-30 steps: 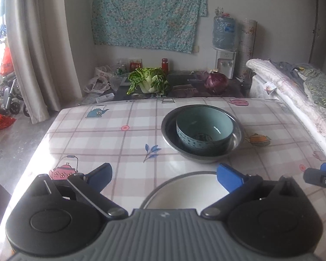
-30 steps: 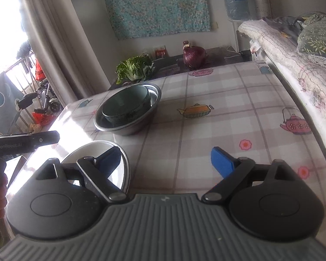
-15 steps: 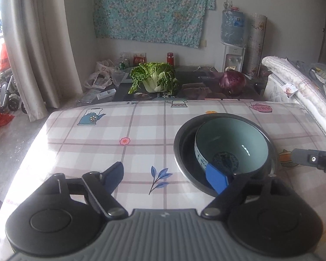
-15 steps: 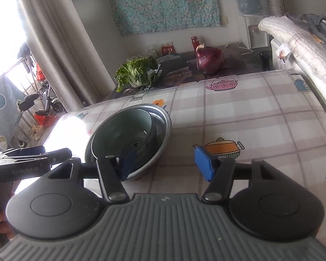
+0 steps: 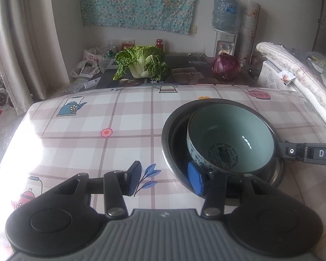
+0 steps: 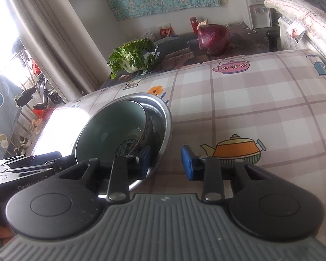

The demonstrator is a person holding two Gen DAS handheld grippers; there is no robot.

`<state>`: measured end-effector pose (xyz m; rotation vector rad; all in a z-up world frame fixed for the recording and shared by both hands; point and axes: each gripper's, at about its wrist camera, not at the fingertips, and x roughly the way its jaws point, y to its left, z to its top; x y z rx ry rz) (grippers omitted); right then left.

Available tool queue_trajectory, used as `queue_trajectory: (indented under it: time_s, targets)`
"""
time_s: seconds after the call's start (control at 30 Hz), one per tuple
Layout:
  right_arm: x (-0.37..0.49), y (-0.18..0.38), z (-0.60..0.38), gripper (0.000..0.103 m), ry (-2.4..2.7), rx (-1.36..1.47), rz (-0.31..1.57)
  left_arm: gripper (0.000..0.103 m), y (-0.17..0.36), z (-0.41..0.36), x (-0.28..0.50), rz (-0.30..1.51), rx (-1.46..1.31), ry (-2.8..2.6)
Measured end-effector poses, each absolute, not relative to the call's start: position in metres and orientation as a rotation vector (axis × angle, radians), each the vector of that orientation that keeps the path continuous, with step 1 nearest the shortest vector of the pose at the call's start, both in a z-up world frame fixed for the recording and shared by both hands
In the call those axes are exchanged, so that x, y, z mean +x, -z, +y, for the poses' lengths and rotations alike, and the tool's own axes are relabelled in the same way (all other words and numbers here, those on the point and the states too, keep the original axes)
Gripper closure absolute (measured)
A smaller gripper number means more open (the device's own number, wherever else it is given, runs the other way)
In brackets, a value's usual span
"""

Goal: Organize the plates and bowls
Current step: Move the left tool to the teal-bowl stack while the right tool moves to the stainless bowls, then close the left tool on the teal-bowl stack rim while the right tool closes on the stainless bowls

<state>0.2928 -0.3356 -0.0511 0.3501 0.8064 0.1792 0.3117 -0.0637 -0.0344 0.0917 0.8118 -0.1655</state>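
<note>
Left wrist view has our left gripper [image 5: 166, 179] straddling the near-left rim of the steel bowl [image 5: 169, 152], roughly 7 o'clock on it. One blue pad is inside the rim, the other outside over the tablecloth [image 5: 80, 130]. Its jaws have just been closing, with that rim between them, but there's a visible gap and we can't see the pads pressing yet.

The teal ceramic bowl [image 5: 239, 130] sits tilted inside the steel one, leaning toward 3 o'clock.

Right wrist view shows the right gripper [image 6: 166, 163] doing the same on the opposite edge of the steel bowl [image 6: 163, 117]: left pad inside, right pad outside, jaws also just been closing around the rim and not clamped as far as we can tell. The teal bowl [image 6: 110, 121] is right against the inner pad.

So we reckon this is the two-handed grab of the nested bowls. Next is finishing both pinches evenly, then lifting level so the inner bowl doesn't slide.

Hard to read:
- actual pad-to-rim contact on both sides, hidden by the fingers
- near rim of the steel bowl, cut off behind each gripper
- no plate visible in either view
</note>
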Motion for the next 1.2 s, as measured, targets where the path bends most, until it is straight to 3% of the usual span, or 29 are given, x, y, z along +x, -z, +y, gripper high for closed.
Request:
queue_trajectory:
  time_s: [0.2, 0.67, 0.83, 0.97, 1.2]
  targets:
    - [0.301, 0.052, -0.333, 0.081, -0.179, 0.351, 0.812, 0.064, 0.037, -0.065, 0.315, 0.824, 0.08, 0.183]
    - [0.321, 0.061, -0.339, 0.079, -0.172, 0.426, 0.865, 0.072, 0.041, -0.065, 0.322, 0.845, 0.039, 0.205]
    - [0.329, 0.066, -0.343, 0.079, -0.179, 0.468, 0.88, 0.082, 0.045, -0.058, 0.331, 0.881, -0.044, 0.231]
    - [0.329, 0.066, -0.342, 0.092, -0.204, 0.481, 0.877, 0.085, 0.044, -0.053, 0.332, 0.894, -0.073, 0.23]
    - [0.32, 0.067, -0.339, 0.093, -0.238, 0.524, 0.905, 0.086, 0.041, -0.04, 0.328, 0.917, -0.094, 0.234]
